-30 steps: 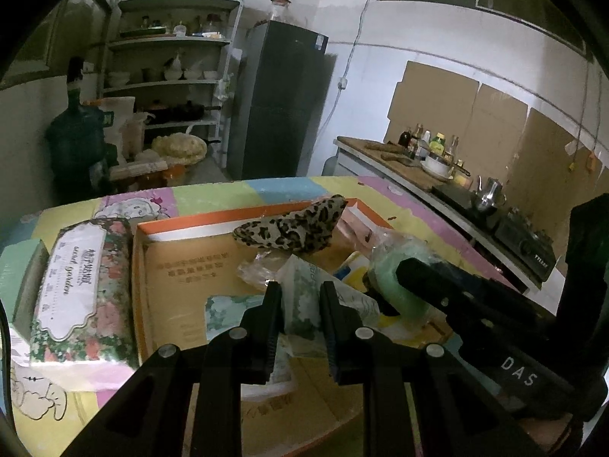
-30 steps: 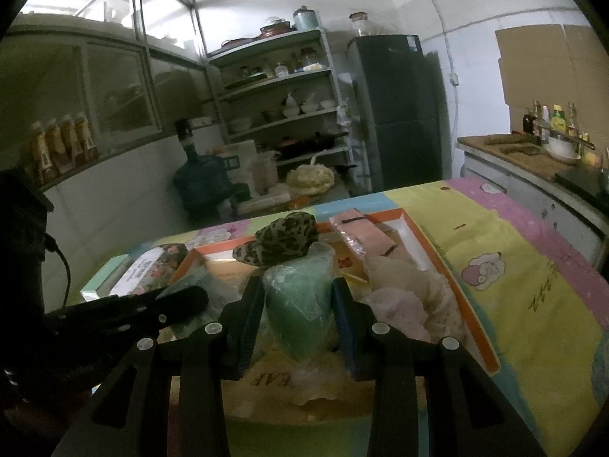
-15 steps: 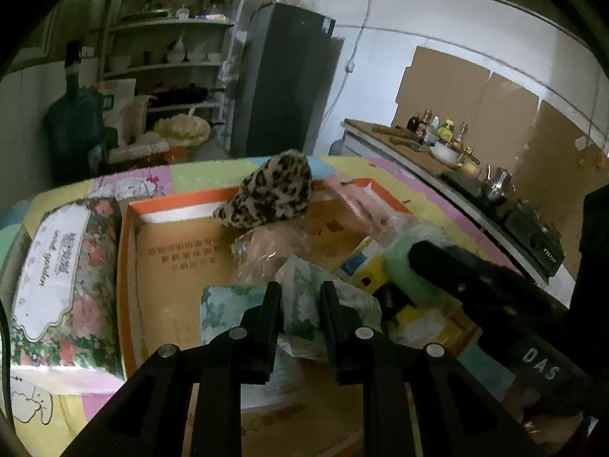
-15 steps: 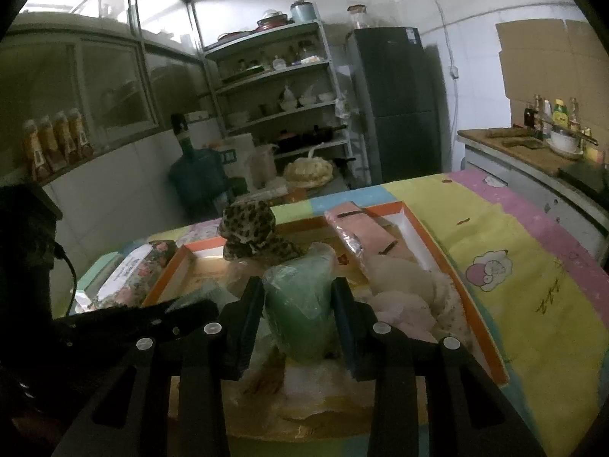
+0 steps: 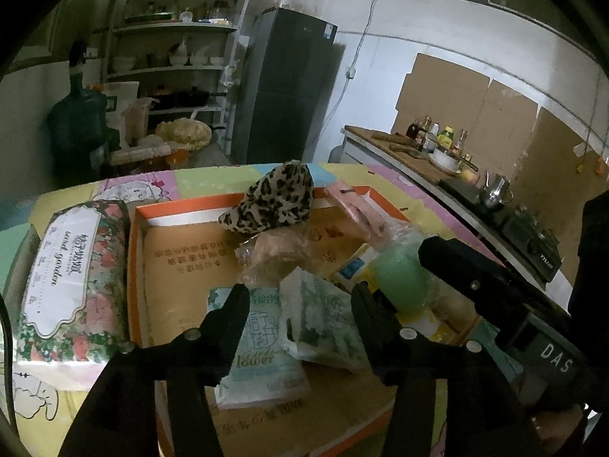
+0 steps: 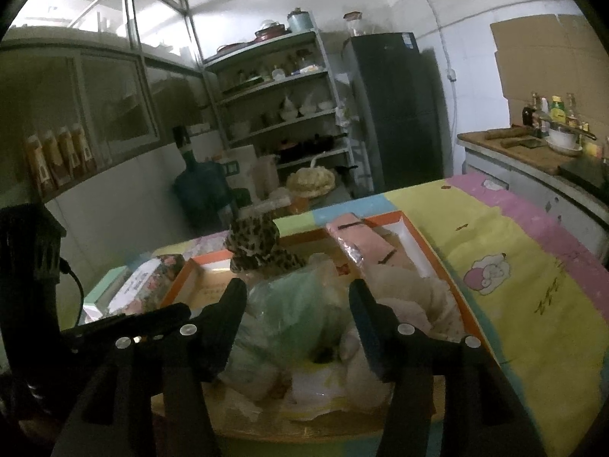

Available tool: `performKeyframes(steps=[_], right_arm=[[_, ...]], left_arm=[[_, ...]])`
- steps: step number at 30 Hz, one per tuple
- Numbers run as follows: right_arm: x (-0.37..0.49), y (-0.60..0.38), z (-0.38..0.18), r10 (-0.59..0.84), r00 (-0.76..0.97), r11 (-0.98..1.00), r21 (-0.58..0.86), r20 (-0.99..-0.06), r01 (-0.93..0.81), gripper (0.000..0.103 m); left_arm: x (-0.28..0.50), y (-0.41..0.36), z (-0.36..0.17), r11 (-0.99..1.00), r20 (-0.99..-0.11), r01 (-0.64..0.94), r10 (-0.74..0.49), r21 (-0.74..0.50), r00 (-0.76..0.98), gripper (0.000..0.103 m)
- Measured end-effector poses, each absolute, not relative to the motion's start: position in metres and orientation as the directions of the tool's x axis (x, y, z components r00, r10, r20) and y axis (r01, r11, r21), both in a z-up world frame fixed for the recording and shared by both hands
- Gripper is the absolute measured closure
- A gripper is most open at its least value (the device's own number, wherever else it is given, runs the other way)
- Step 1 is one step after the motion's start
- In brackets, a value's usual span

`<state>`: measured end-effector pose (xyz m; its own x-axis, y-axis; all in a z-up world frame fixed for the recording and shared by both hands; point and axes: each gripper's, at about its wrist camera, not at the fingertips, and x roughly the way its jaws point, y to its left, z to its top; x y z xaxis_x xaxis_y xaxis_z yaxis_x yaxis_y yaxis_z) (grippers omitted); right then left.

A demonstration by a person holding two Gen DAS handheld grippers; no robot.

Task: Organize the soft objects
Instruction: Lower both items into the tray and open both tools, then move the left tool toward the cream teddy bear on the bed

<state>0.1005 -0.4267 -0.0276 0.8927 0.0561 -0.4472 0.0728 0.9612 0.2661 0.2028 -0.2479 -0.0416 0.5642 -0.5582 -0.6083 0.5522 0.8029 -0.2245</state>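
An orange-rimmed cardboard box (image 5: 182, 259) (image 6: 418, 236) lies on the table and holds the soft things. My left gripper (image 5: 300, 304) is opening around a crumpled green-and-white tissue pack (image 5: 319, 316) that rests on the box floor, and its pads do not press on it. My right gripper (image 6: 298, 304) is also opening. A pale green bundle in clear plastic (image 6: 293, 304) (image 5: 399, 278) sits loose between its fingers on the pile. A leopard-print cloth (image 5: 278, 202) (image 6: 259, 243) is heaped at the box's far side, next to a pink pack (image 5: 357, 209) (image 6: 361, 240).
A flowery tissue pack (image 5: 72, 274) (image 6: 141, 289) lies outside the box on its left. Cream fluffy fabric (image 6: 411, 297) fills the box's right part. The cartoon tablecloth (image 6: 514, 285) stretches to the right. Beyond are a counter with bottles (image 5: 437, 144), a stove (image 5: 533, 232), a fridge (image 5: 285, 95) and shelves (image 5: 175, 68).
Both grippers have widened their jaws and let go: the left of the tissue pack, the right of the green bundle, which has slumped onto the pile. The leopard cloth has bunched into a heap.
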Motion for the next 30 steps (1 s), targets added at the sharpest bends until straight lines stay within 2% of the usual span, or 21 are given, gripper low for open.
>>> performKeyframes(steps=[6,9,15,30], right_arm=[[0.092,-0.422,-0.019,0.052,0.904,0.962,0.263,-0.425,0.069,0.044],[0.088,-0.417,-0.014,0.052,0.908,0.964,0.258,-0.417,0.063,0.044],[0.077,-0.404,-0.003,0.056,0.917,0.965,0.258,-0.394,0.052,0.039],[0.060,-0.326,0.011,0.176,0.912,0.961,0.267,-0.370,-0.078,0.036]], left_arm=[[0.194,-0.241,-0.029,0.801,-0.584,0.557,-0.565,-0.220,0.583,0.045],[0.189,-0.234,-0.021,0.801,-0.565,0.558,-0.570,-0.218,0.597,0.037],[0.180,-0.216,-0.007,0.809,-0.532,0.547,-0.568,-0.217,0.628,0.027],[0.154,-0.132,0.008,0.853,-0.477,0.471,-0.518,-0.225,0.710,0.025]])
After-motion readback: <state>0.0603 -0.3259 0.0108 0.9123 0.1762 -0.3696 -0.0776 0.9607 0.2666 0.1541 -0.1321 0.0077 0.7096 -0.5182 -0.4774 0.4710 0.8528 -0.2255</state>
